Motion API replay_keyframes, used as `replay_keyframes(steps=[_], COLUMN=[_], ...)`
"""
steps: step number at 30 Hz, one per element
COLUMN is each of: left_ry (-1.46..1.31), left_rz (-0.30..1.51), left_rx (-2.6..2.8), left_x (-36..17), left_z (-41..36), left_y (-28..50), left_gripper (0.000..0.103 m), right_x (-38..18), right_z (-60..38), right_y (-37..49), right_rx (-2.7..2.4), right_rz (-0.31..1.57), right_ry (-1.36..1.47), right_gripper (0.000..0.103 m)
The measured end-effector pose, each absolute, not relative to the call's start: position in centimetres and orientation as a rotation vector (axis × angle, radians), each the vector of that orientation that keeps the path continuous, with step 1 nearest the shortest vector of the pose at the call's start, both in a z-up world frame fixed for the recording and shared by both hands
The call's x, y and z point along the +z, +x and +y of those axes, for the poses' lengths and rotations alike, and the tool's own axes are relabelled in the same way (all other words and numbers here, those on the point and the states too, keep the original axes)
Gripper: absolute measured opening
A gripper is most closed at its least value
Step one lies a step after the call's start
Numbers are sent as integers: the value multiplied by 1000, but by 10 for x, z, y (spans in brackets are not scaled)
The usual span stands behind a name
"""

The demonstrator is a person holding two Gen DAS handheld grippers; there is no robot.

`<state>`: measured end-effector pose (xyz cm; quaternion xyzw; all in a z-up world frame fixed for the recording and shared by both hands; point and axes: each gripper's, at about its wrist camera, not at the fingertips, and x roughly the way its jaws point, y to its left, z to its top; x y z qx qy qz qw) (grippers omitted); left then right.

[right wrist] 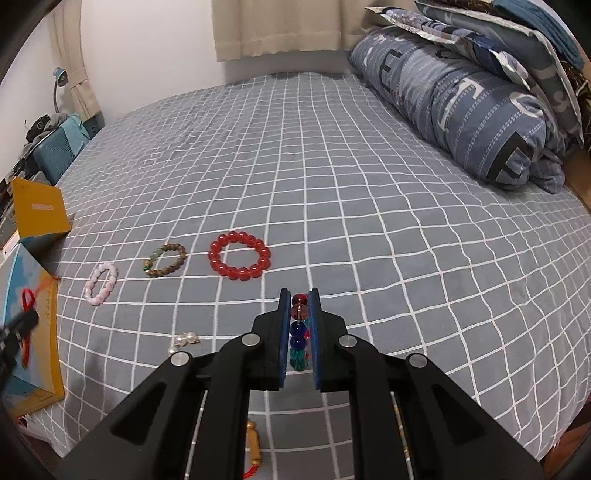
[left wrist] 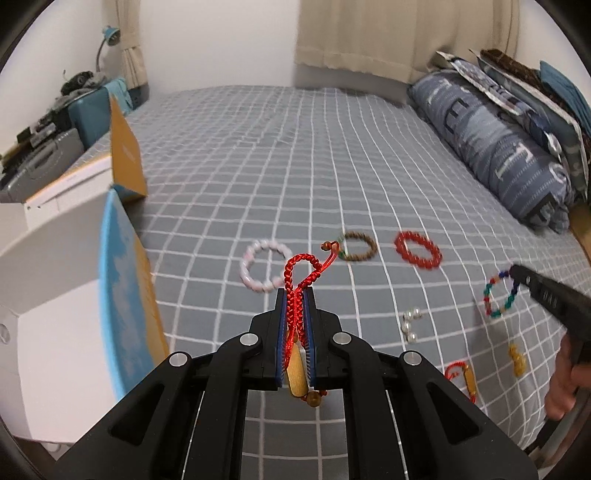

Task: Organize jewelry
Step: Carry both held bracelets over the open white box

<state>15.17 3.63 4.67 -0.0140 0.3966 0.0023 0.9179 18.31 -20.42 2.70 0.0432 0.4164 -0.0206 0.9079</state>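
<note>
Both grippers lifted over the bed (right wrist: 332, 166). My left gripper (left wrist: 295, 295) pinches the red cord (left wrist: 295, 280); my right gripper (right wrist: 299, 299) pinches the bead bracelet (right wrist: 298, 332) (multicoloured). I should carry each level to the box (left wrist: 66, 280), avoiding swing.

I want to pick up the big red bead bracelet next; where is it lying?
The big red bead bracelet lies flat on the checked bedspread, left of centre in the right wrist view, just right of the brown bead bracelet.

grey checked bed (right wrist: 332, 166), beige curtains (right wrist: 277, 29), white wall (left wrist: 221, 44)
</note>
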Motion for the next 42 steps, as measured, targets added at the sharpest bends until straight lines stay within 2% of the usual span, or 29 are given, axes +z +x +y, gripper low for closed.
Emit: replay_keyframes(steps=[42], left_ry=[-107], left_rz=[728], left_rx=[257], left_x=[108], left_z=[198], left_y=[53], left_gripper=[8], right_x=[116], right_z=[26], right_y=[134], right_rx=[261], right_rz=[714], right_ry=[-57], right_gripper=[9])
